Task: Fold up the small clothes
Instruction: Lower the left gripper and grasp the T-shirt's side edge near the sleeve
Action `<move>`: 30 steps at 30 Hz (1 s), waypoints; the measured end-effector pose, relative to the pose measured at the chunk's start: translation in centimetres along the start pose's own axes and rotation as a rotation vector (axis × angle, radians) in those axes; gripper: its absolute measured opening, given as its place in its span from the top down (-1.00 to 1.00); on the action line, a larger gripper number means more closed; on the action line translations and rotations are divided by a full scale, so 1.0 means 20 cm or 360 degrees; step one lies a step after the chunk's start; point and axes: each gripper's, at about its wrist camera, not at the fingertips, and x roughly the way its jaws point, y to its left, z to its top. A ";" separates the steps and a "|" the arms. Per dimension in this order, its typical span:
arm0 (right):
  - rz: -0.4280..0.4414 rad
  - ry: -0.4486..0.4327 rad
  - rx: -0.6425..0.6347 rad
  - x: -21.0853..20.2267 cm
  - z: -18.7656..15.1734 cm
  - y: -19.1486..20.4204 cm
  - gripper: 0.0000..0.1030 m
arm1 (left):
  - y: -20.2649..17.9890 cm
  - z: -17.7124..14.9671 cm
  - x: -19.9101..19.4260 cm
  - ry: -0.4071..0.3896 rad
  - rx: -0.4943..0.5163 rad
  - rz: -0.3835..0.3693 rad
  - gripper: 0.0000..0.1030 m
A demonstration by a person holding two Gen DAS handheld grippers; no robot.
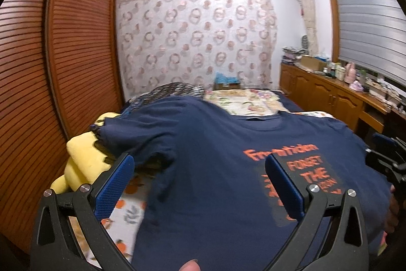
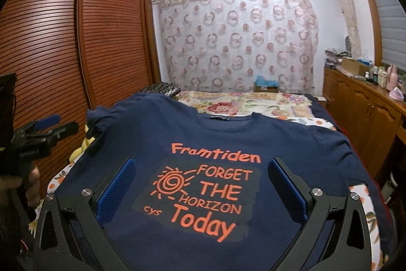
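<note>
A navy T-shirt (image 2: 203,133) with orange print lies spread flat, front up, on the bed, collar at the far side. It also shows in the left wrist view (image 1: 215,139). My left gripper (image 1: 200,164) is open and empty above the shirt's left half, near its left sleeve (image 1: 132,133). My right gripper (image 2: 201,168) is open and empty above the printed chest. The left gripper also shows at the left edge of the right wrist view (image 2: 48,127), and the right gripper at the right edge of the left wrist view (image 1: 388,156).
The bed has a floral sheet (image 2: 248,103). A yellow plush toy (image 1: 83,159) lies at the bed's left edge beside a brown louvred wardrobe (image 1: 63,55). A wooden cabinet (image 2: 362,113) with bottles stands on the right. A patterned curtain (image 2: 236,42) hangs behind.
</note>
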 end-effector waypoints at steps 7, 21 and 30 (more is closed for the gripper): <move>0.0077 0.0081 -0.0039 0.15 0.04 -0.01 -1.00 | 0.23 0.07 0.12 0.0048 -0.0026 0.0041 -1.00; 0.0255 0.0225 -0.0034 0.36 0.07 -0.07 -1.00 | 0.54 0.19 0.38 0.0204 -0.0052 -0.0044 -1.00; 0.0257 0.0261 -0.0083 0.42 0.08 -0.05 -1.00 | 0.70 0.18 0.66 0.0463 -0.0191 -0.0181 -0.13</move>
